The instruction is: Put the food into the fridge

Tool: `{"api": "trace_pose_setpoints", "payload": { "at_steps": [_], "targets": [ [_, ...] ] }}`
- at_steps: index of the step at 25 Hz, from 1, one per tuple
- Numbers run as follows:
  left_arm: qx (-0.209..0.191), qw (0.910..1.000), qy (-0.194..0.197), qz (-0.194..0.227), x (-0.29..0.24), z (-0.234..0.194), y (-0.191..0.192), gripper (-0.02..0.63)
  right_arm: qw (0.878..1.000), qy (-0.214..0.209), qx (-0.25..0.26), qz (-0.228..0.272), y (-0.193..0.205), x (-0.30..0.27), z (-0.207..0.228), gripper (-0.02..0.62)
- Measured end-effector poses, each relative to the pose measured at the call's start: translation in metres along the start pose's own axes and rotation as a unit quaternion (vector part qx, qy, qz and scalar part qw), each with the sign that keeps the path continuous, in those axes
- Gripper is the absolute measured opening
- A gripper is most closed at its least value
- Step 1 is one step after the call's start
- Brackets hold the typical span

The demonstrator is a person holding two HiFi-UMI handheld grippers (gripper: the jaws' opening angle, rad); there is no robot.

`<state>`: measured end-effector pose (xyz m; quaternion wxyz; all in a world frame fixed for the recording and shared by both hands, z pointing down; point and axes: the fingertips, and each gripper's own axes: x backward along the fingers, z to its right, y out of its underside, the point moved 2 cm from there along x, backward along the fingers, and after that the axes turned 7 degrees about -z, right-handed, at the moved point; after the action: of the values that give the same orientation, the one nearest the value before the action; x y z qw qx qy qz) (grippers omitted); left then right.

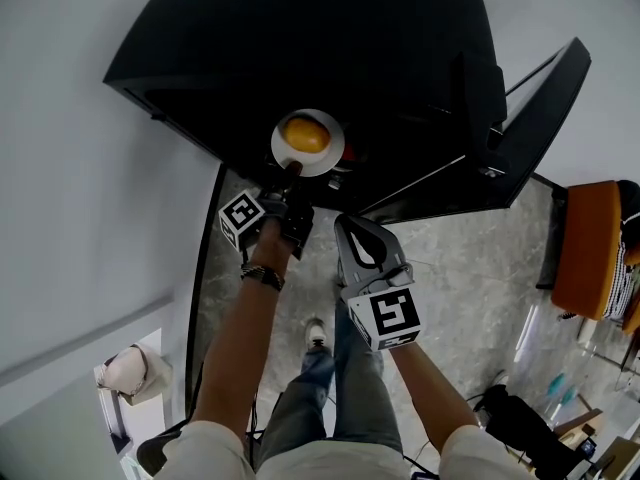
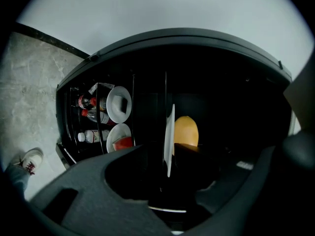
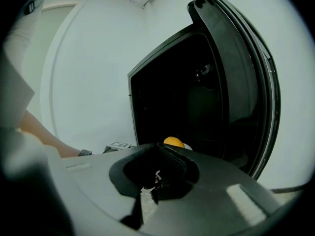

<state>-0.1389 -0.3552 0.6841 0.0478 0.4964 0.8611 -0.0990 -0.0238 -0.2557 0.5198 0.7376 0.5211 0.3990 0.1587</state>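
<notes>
Nearest the person, the right gripper [image 1: 358, 230] hangs clenched and empty in front of the open black fridge [image 1: 300, 48]. Ahead of it, the left gripper [image 1: 290, 183] reaches into the fridge mouth with its jaws released wide, the rim of a white plate [image 1: 318, 164] between them but not pinched. The plate carries one smooth, round, yellow-orange fruit [image 1: 305, 133] and looks set inside on a dark shelf, so this item seems delivered; further in stand bottles [image 2: 88, 114] and other plates [image 2: 118, 104], and what is left is likely backing out and shutting the door [image 1: 540, 118].
</notes>
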Motion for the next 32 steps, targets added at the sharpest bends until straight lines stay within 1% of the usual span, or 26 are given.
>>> {"api": "trace_pose_setpoints", "payload": {
  "at_steps": [3,7,10,12,13,32],
  "targets": [
    [-0.015,0.9999,0.0,-0.004,0.009,-0.001,0.005,0.14,1.0,-0.002,0.002,0.001,-0.001,0.0,-0.005,0.006],
    [-0.014,0.9999,0.003,-0.007,0.015,0.0,0.008,0.116,1.0,-0.004,0.004,0.004,-0.003,0.002,-0.01,0.005],
    [-0.022,0.9997,0.007,-0.008,0.015,0.007,0.009,0.069,1.0,-0.004,0.004,0.006,-0.005,0.003,-0.011,0.006],
    [-0.027,0.9996,0.008,-0.009,0.014,0.011,0.009,0.025,1.0,-0.004,0.004,0.006,-0.005,0.004,-0.011,0.005],
    [-0.028,0.9995,0.007,-0.01,0.013,0.012,0.009,0.018,1.0,-0.004,0.004,0.007,-0.006,0.004,-0.011,0.005],
    [-0.023,0.9995,0.0,-0.021,-0.018,0.015,0.002,0.017,1.0,0.006,0.004,-0.004,-0.001,-0.003,0.002,0.005]
  ]
}}
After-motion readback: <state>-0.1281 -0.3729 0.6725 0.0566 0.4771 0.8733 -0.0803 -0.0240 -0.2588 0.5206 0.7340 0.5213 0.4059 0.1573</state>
